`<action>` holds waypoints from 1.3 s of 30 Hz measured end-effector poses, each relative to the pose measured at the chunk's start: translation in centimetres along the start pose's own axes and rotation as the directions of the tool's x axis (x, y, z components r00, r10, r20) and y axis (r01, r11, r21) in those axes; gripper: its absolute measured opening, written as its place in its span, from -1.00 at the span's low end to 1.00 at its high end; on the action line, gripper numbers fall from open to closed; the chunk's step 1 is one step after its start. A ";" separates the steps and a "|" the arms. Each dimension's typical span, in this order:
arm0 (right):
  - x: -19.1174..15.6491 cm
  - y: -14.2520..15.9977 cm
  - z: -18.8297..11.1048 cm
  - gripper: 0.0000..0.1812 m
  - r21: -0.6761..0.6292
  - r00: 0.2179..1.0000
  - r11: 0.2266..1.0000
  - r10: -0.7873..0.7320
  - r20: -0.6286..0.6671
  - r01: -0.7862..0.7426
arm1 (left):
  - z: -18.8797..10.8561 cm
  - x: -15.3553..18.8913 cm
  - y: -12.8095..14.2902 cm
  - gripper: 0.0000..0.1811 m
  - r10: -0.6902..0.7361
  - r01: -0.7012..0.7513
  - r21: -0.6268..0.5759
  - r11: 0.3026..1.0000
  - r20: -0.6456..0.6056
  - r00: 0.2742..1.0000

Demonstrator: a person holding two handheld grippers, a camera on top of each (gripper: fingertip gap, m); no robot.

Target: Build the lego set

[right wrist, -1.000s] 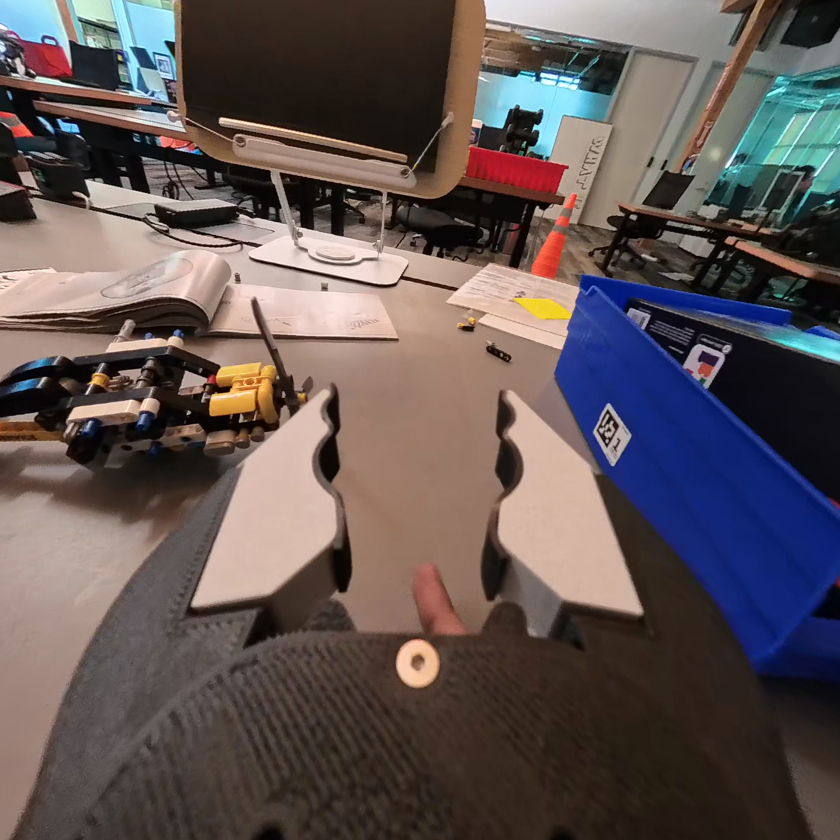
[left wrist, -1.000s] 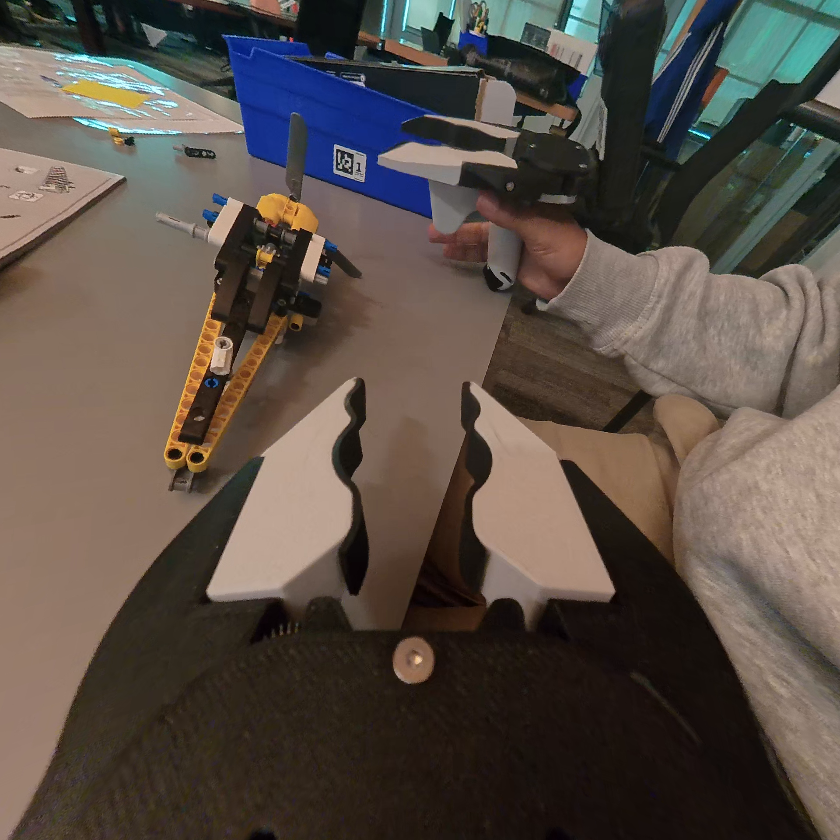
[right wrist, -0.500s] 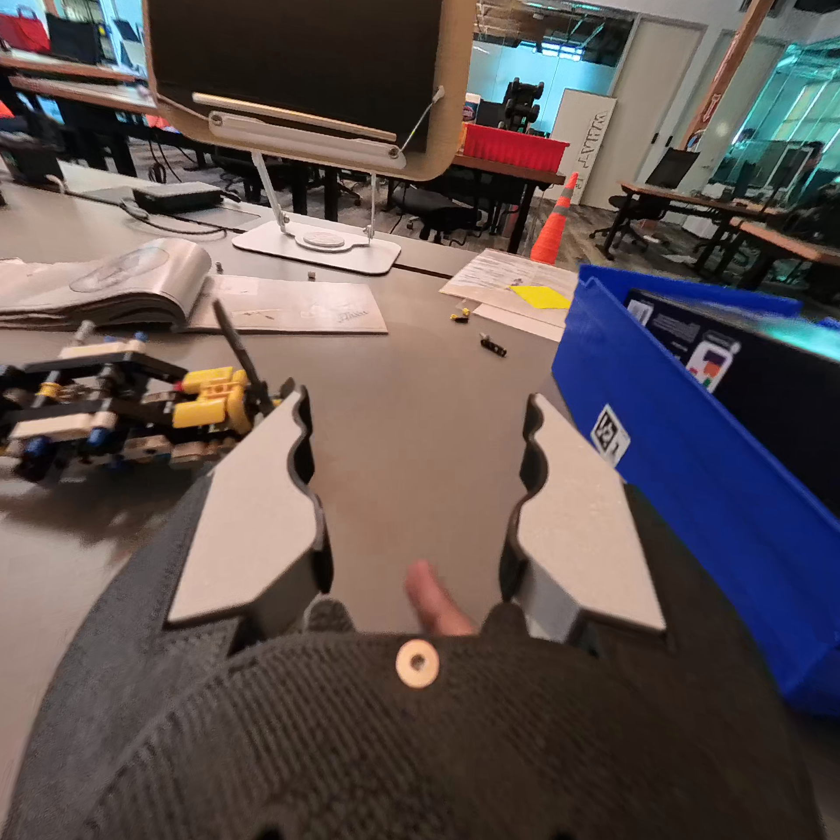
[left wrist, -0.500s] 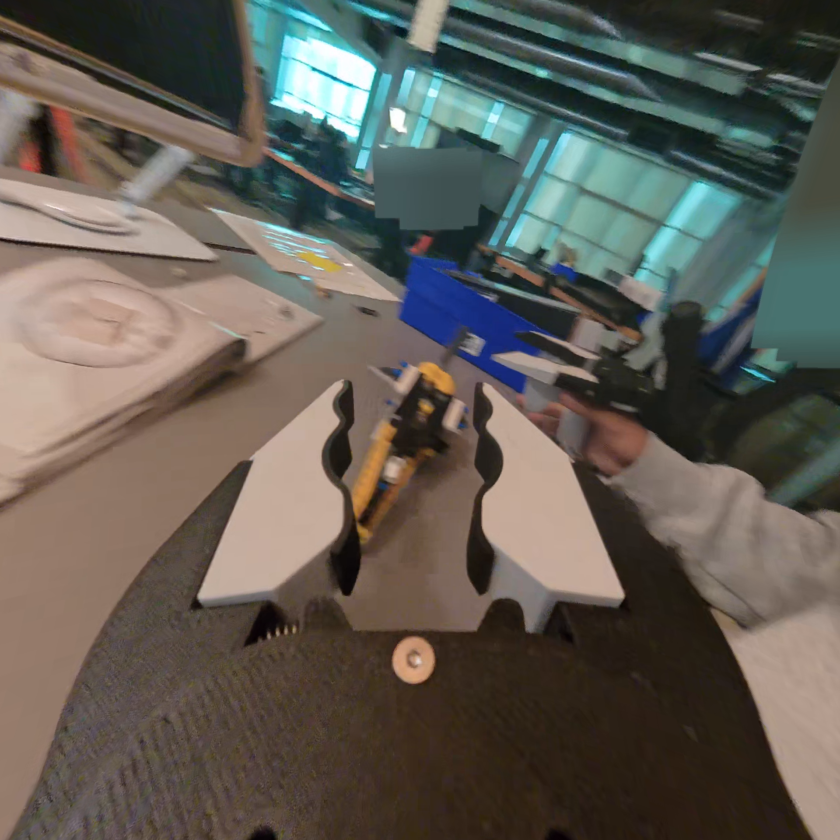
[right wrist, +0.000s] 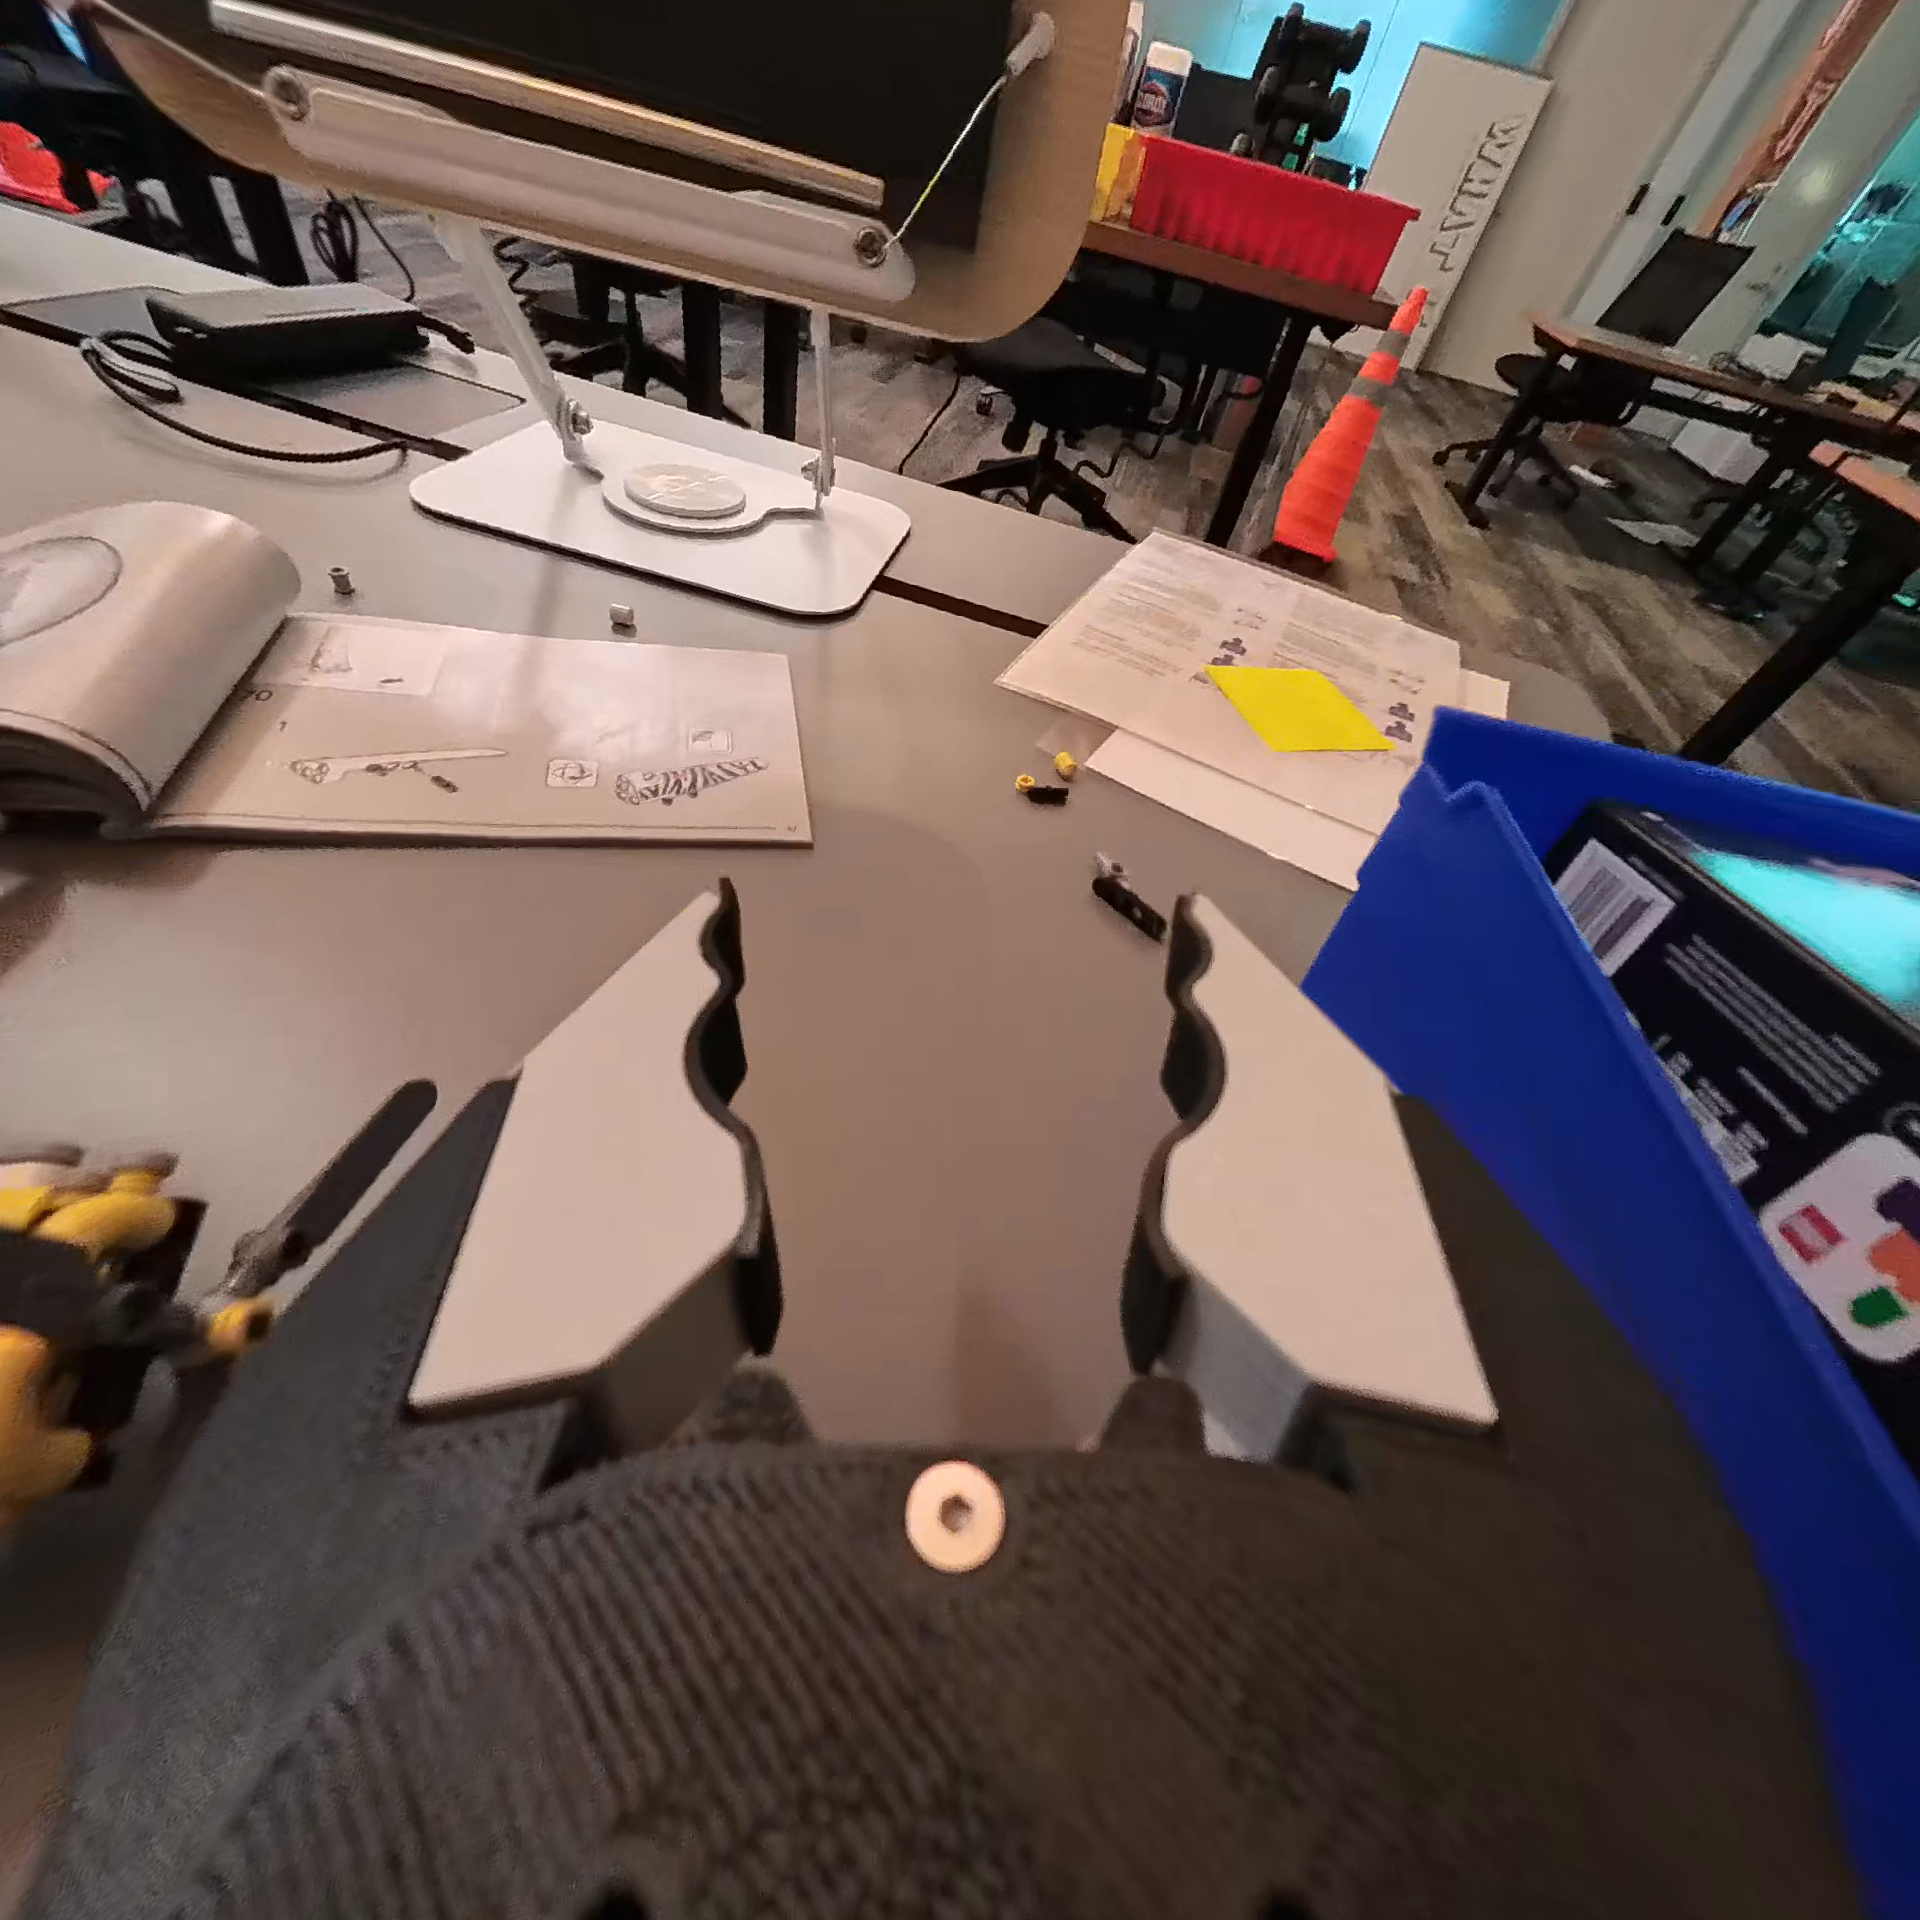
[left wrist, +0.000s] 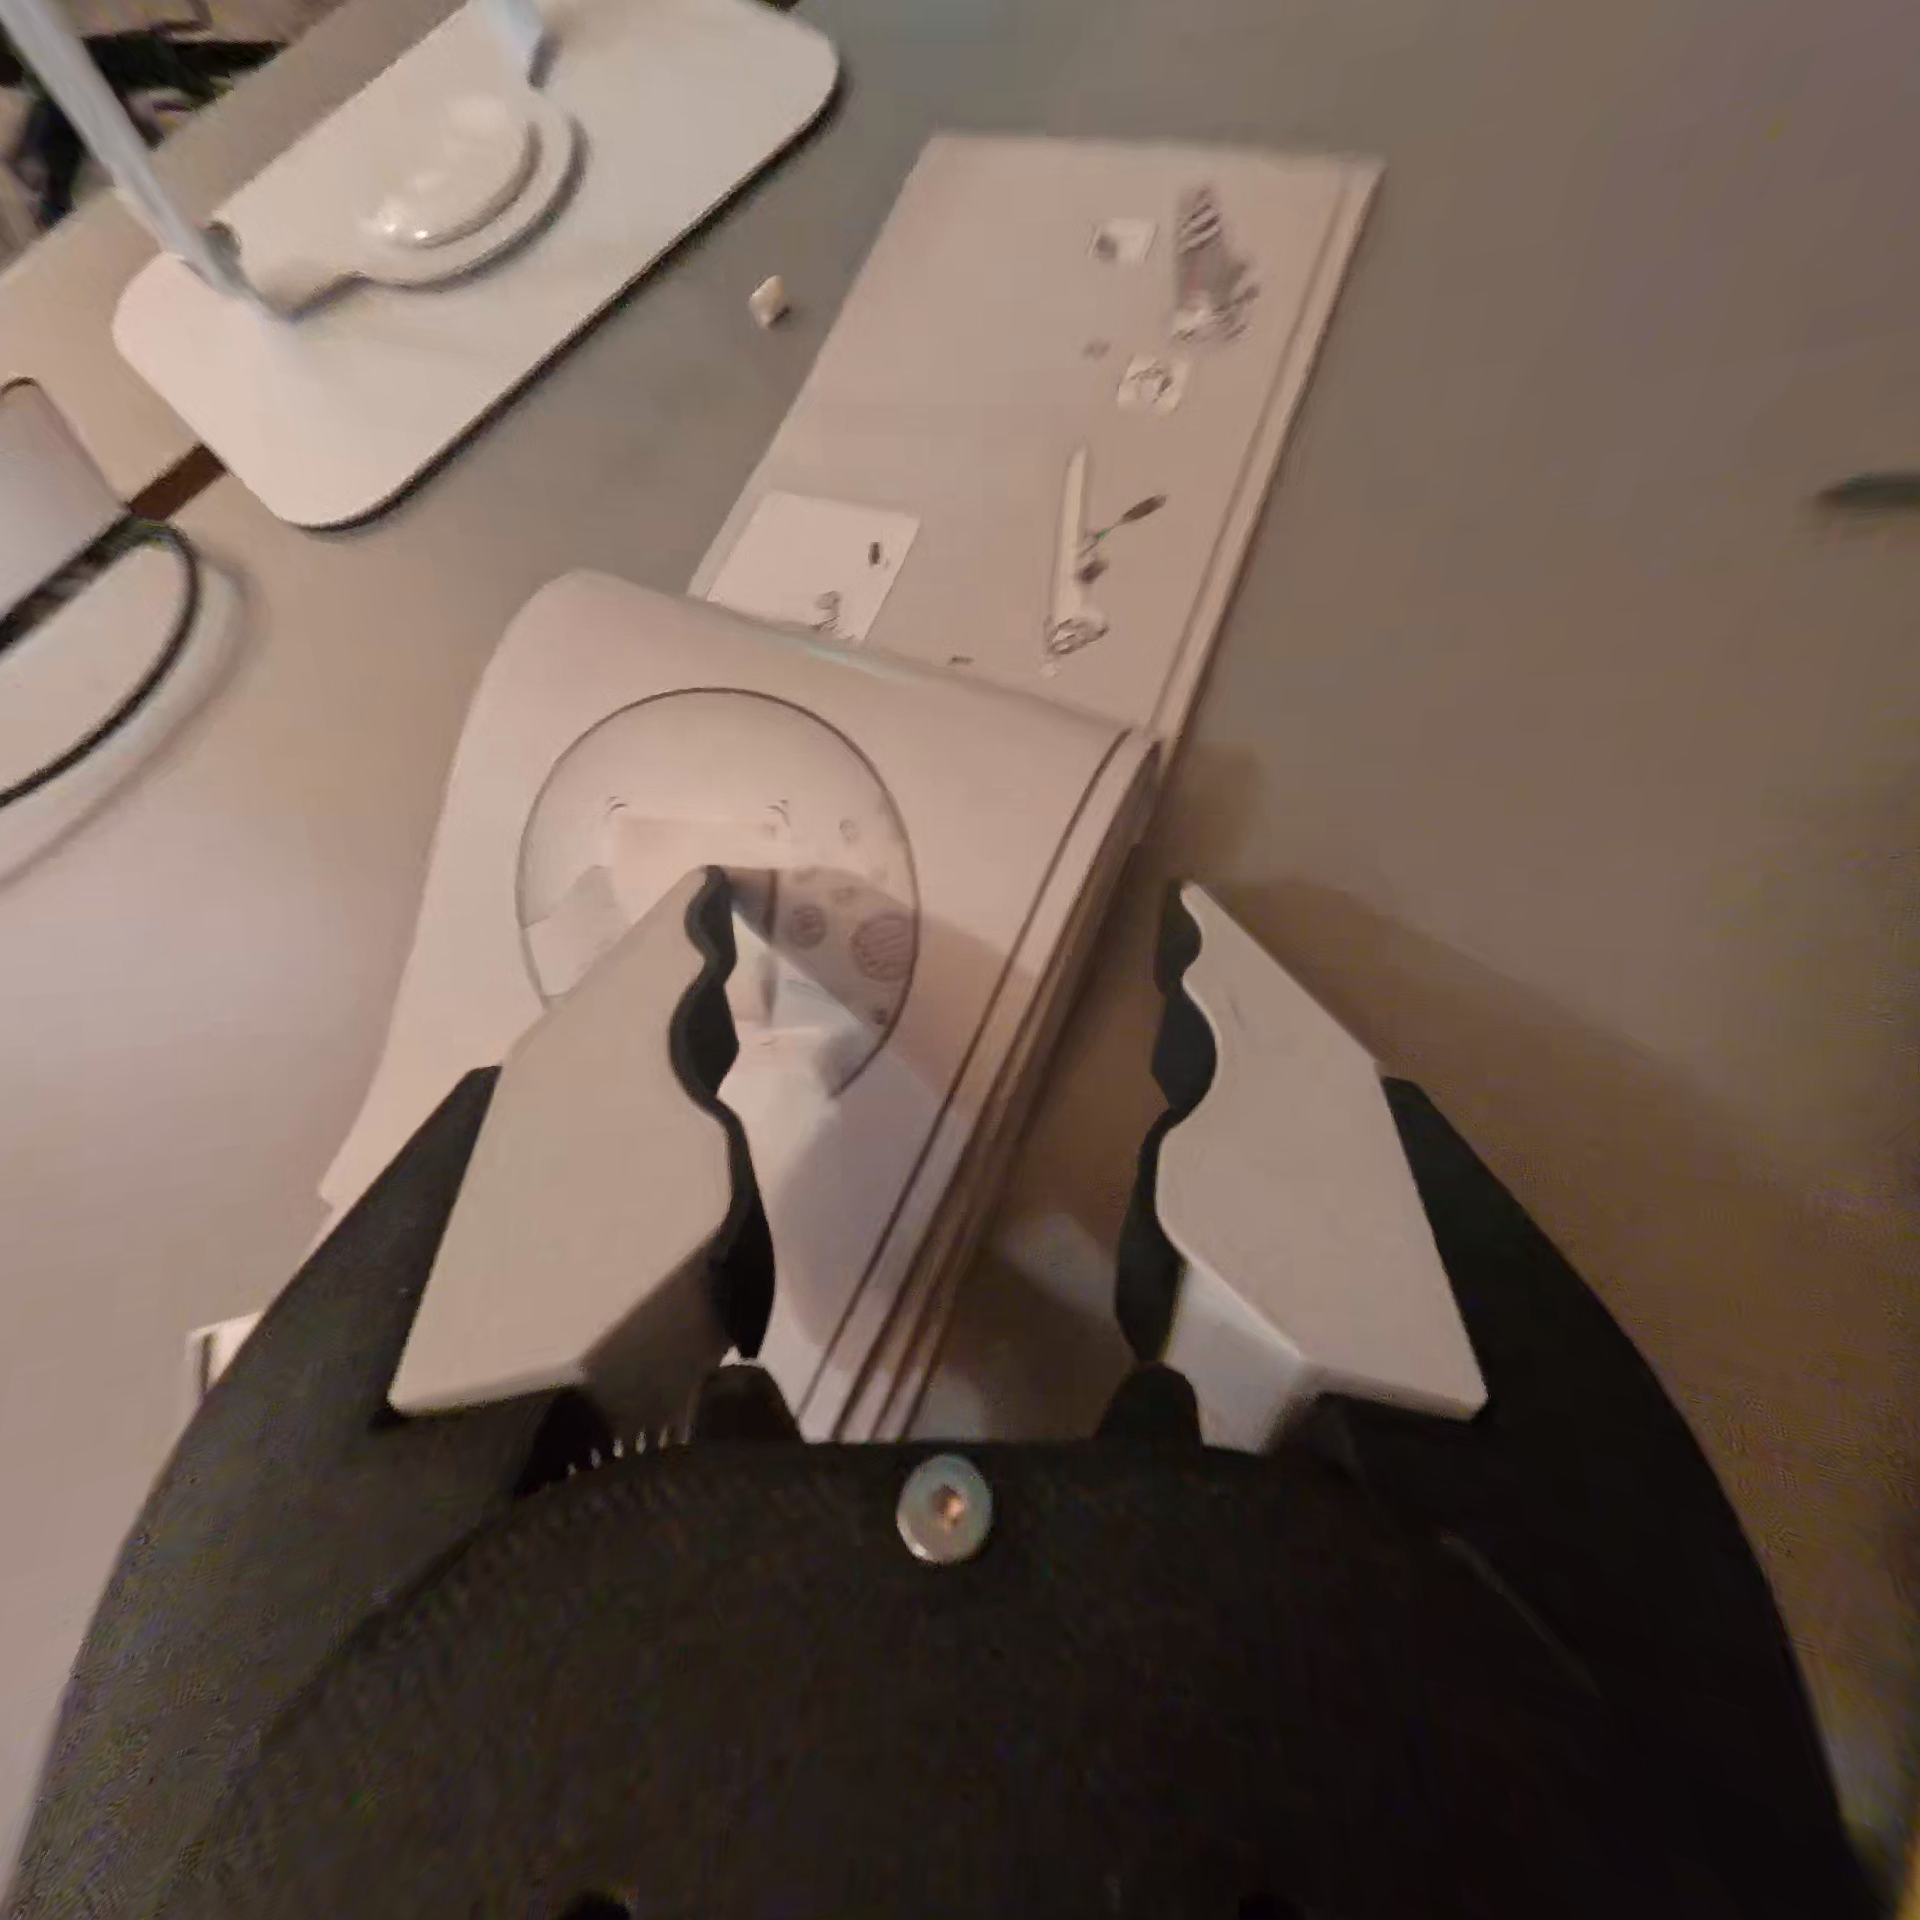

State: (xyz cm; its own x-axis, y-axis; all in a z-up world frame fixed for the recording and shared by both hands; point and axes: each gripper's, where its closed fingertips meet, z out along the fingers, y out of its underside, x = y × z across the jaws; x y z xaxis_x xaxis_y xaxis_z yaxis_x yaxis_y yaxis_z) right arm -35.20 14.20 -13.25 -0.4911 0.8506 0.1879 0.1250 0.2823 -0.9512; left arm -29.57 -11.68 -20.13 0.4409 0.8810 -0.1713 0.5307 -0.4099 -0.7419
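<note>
My left gripper (left wrist: pixel 945 904) is open and empty, just above the open instruction booklet (left wrist: pixel 977 582), its jaws astride the edge of the curled page stack. My right gripper (right wrist: pixel 951 904) is open and empty over the bare grey table (right wrist: pixel 914 987). The yellow and black lego model (right wrist: pixel 73 1320) lies at the left edge of the right wrist view, beside the gripper's left finger. A small black lego piece (right wrist: pixel 1127 904) lies just beyond the right fingertip. Small yellow and black pieces (right wrist: pixel 1044 779) lie farther off. The booklet (right wrist: pixel 416 727) also shows in the right wrist view.
A blue bin (right wrist: pixel 1558 1091) holding a dark box (right wrist: pixel 1766 1039) stands close on the right. A white stand base (left wrist: pixel 436 239) (right wrist: pixel 665 509) carries a dark board behind the booklet. Paper sheets with a yellow note (right wrist: pixel 1294 707) lie at the back right. Two small grey pieces (right wrist: pixel 621 615) lie near the stand. To the small black lego piece (right wrist: pixel 1127 904): right tips about 15 cm, left tips about 30 cm.
My left gripper has swung away from the lego model and down over the booklet, jaws opening wider. My right gripper has moved forward, leaving the model behind at its left, and opened wider.
</note>
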 end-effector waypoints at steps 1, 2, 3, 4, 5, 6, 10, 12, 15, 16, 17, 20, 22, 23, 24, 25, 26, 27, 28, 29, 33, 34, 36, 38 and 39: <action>0.0 0.1 -0.4 -0.10 0.001 1.000 1.000 -0.001 -0.002 0.001 | 0.3 -0.7 0.3 -0.15 0.023 -0.023 -0.016 1.000 0.050 0.998; 0.0 0.2 -1.0 -0.11 0.001 1.000 1.000 -0.005 -0.007 0.005 | 0.5 -1.3 0.8 -0.06 0.036 -0.034 -0.034 0.999 0.078 0.996; 0.1 0.4 -1.5 -0.12 0.001 1.000 1.000 -0.011 -0.015 0.011 | 0.7 -1.6 1.5 -0.03 0.024 -0.020 -0.059 0.998 0.075 0.997; 0.3 0.5 -2.1 -0.12 0.003 1.000 1.000 -0.018 -0.025 0.018 | 0.6 -2.0 1.6 -0.04 -0.025 0.029 -0.055 0.998 0.070 0.997; 0.6 0.5 -2.6 -0.13 0.007 0.999 1.000 -0.021 -0.036 0.022 | 0.4 -2.6 1.9 -0.07 -0.086 0.090 -0.057 0.994 0.077 0.993; 1.0 0.5 -3.2 -0.14 0.016 0.999 1.000 -0.018 -0.046 0.018 | 0.0 -3.0 1.9 -0.16 -0.137 0.141 -0.047 0.989 0.077 0.988; 1.8 0.9 -5.2 -0.18 0.070 0.996 0.994 0.085 -0.035 -0.082 | -1.5 -4.0 1.9 -0.35 -0.299 0.298 0.025 0.954 0.061 0.952; 1.7 1.0 -5.9 -0.18 0.085 0.991 0.988 0.131 -0.016 -0.130 | -2.3 -3.3 1.6 -0.35 -0.349 0.348 0.058 0.936 0.016 0.937; 1.3 0.4 -6.5 -0.18 0.097 0.991 0.987 0.132 0.004 -0.131 | -4.8 -2.0 -0.4 -0.44 -0.393 0.397 0.205 0.895 -0.062 0.917; 1.1 0.0 -6.7 -0.18 0.106 0.992 0.987 0.122 0.006 -0.122 | -5.7 -1.2 -1.3 -0.46 -0.411 0.425 0.258 0.868 -0.107 0.905; 0.8 -0.3 -6.9 -0.17 0.113 0.994 0.987 0.113 0.011 -0.113 | -6.4 -0.3 -2.1 -0.47 -0.417 0.444 0.300 0.844 -0.153 0.896; -1.2 -2.1 -7.2 -0.17 0.122 0.995 0.988 0.085 0.059 -0.092 | -6.9 0.9 -3.0 -0.47 -0.384 0.422 0.333 0.843 -0.176 0.906; -3.3 -4.8 -7.4 -0.18 0.151 0.993 0.986 0.054 0.102 -0.069 | -6.6 0.4 -3.0 -0.48 -0.365 0.397 0.308 0.864 -0.159 0.917; -4.6 -6.5 -7.5 -0.19 0.176 0.992 0.983 0.027 0.124 -0.049 | -6.7 -0.1 -3.3 -0.49 -0.365 0.397 0.315 0.862 -0.158 0.918; -6.1 -8.4 -7.6 -0.21 0.204 0.989 0.979 -0.006 0.146 -0.024 | -6.9 -0.9 -3.7 -0.51 -0.376 0.408 0.332 0.850 -0.159 0.913; -7.9 -10.2 -7.7 -0.22 0.230 0.984 0.973 -0.044 0.173 0.004 | -7.4 -2.0 -4.2 -0.52 -0.396 0.427 0.356 0.831 -0.161 0.904; -10.0 -11.7 -7.8 -0.22 0.249 0.975 0.968 -0.087 0.206 0.034 | -8.3 -3.3 -4.8 -0.53 -0.417 0.446 0.380 0.810 -0.162 0.895; -12.4 -13.0 -7.7 -0.23 0.258 0.961 0.964 -0.128 0.246 0.063 | -9.7 -4.8 -5.4 -0.52 -0.431 0.459 0.402 0.792 -0.163 0.887; -14.9 -13.9 -7.7 -0.22 0.259 0.940 0.962 -0.163 0.298 0.085 | -11.6 -6.5 -5.8 -0.51 -0.440 0.463 0.429 0.775 -0.159 0.884; -17.6 -14.6 -7.6 -0.22 0.258 0.916 0.961 -0.192 0.353 0.102 | -13.9 -8.4 -6.1 -0.51 -0.452 0.463 0.464 0.755 -0.144 0.880; -26.2 -17.0 -6.9 -0.27 0.300 0.824 0.943 -0.284 0.491 0.146 | -22.4 -15.2 -3.0 -0.54 -0.510 0.445 0.558 0.700 -0.045 0.859; -28.3 -17.2 -6.6 -0.40 0.308 0.786 0.938 -0.309 0.535 0.159 | -23.5 -16.4 -1.3 -0.55 -0.522 0.444 0.554 0.704 -0.020 0.853; -33.4 -16.0 -6.1 -0.62 0.308 0.635 0.923 -0.383 0.671 0.231 | -24.4 -18.4 2.4 -0.55 -0.550 0.460 0.522 0.719 0.023 0.835; -37.8 -13.7 -5.1 -0.85 0.283 0.471 0.899 -0.419 0.776 0.334 | -23.8 -20.2 6.1 -0.53 -0.582 0.488 0.472 0.734 0.066 0.811; -39.7 -12.2 -4.5 -0.84 0.274 0.385 0.878 -0.427 0.818 0.393 | -23.1 -20.6 7.7 -0.53 -0.568 0.483 0.429 0.763 0.089 0.818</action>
State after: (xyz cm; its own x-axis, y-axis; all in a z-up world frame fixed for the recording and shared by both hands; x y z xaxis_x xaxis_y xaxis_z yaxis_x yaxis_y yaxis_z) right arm -13.32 -21.01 -8.05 -0.9477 -0.1565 0.2782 -0.3192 0.4609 -0.8281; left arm -17.78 -38.43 -7.34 -0.0052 0.9747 0.2235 0.3078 0.2142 -0.9270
